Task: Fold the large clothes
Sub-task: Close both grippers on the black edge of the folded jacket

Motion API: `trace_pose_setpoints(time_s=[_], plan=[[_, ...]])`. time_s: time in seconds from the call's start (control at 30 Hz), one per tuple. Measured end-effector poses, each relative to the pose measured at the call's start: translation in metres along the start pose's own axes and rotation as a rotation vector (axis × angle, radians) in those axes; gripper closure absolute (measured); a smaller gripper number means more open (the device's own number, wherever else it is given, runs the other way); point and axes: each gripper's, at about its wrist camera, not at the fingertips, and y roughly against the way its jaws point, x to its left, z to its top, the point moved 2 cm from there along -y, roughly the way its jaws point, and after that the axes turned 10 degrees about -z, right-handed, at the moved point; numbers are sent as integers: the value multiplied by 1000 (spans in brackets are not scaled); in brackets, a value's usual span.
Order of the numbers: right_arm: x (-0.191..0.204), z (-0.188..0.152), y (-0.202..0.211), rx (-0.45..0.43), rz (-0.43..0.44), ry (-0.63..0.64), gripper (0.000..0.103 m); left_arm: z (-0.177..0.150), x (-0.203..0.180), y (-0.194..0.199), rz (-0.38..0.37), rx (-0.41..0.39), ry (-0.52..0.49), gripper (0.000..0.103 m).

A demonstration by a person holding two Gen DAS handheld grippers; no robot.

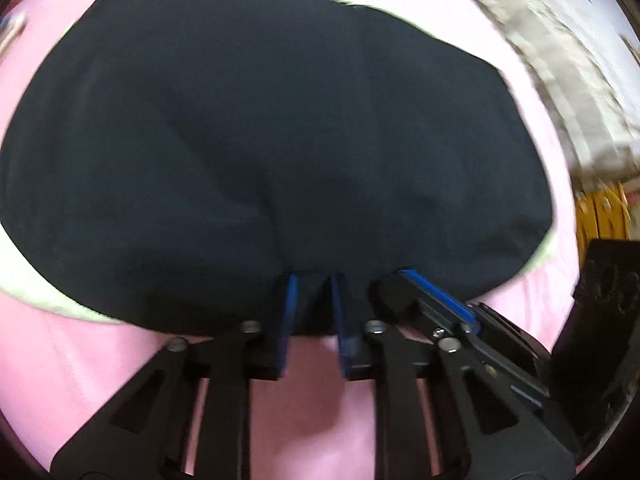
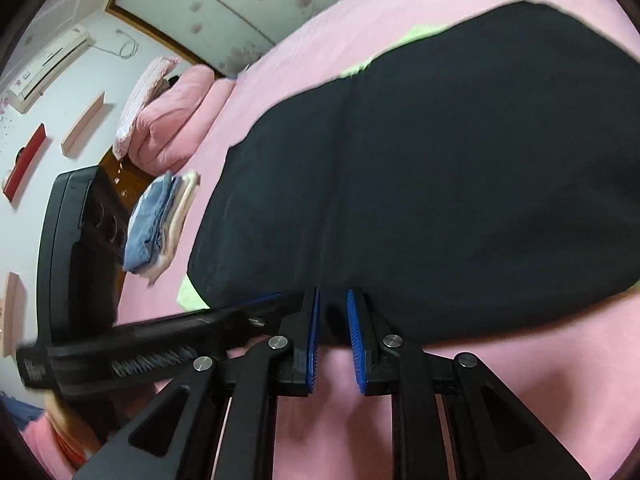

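A large black garment (image 1: 260,152) lies spread on the pink bed, with pale green fabric (image 1: 36,288) showing from under its edges. My left gripper (image 1: 314,280) is shut on the garment's near edge, the cloth bunched between its blue pads. In the left wrist view the right gripper (image 1: 404,276) grips the same edge just to the right. In the right wrist view the black garment (image 2: 460,180) fills the middle, and my right gripper (image 2: 333,296) is shut on its near edge. The left gripper (image 2: 276,300) comes in from the left beside it.
The pink bedsheet (image 2: 400,420) covers the bed. A pink pillow (image 2: 176,116) and a stack of folded clothes (image 2: 160,224) lie near the headboard. A wardrobe (image 2: 224,4), wall shelves (image 2: 80,124) and an air conditioner (image 2: 48,64) stand beyond.
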Motion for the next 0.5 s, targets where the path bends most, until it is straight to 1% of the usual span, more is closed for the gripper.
trace_pose_setpoints(time_s=[0.07, 0.1, 0.13, 0.17, 0.2, 0.23, 0.27, 0.3, 0.33, 0.37, 0.4, 0.43, 0.47, 0.5], plan=[[-5, 7, -13, 1, -44, 53, 98, 7, 17, 0, 11, -63, 51, 102], [-14, 21, -24, -1, -64, 77, 103, 11, 26, 4, 11, -106, 65, 102], [-24, 29, -24, -12, -91, 98, 103, 13, 36, 11, 22, -154, 79, 102], [-35, 35, -21, -21, -98, 95, 103, 15, 44, 17, 36, -182, 97, 102], [-51, 40, -18, -30, -113, 85, 103, 18, 62, 28, 79, -220, 141, 102], [-71, 45, -9, -48, -145, 68, 103, 19, 76, 36, 78, -235, 172, 102], [-93, 48, 0, -64, -169, 48, 103, 19, 97, 46, 105, -246, 221, 102], [-115, 52, 12, -76, -202, 26, 103, 18, 117, 57, 219, -270, 244, 102], [-141, 55, 25, -80, -256, 0, 103, 18, 132, 67, 295, -291, 244, 102], [-159, 55, 40, -94, -379, -2, 103, 18, 155, 79, 336, -305, 254, 102], [-180, 58, 55, -119, -478, 5, 103, 18, 170, 86, 296, -310, 271, 102], [-192, 60, 65, -129, -501, -10, 103, 19, 179, 91, 271, -315, 279, 102], [-201, 63, 73, -132, -514, -27, 103, 21, 183, 94, 289, -309, 267, 102], [-203, 66, 78, -132, -541, -19, 103, 23, 181, 95, 330, -299, 242, 102]])
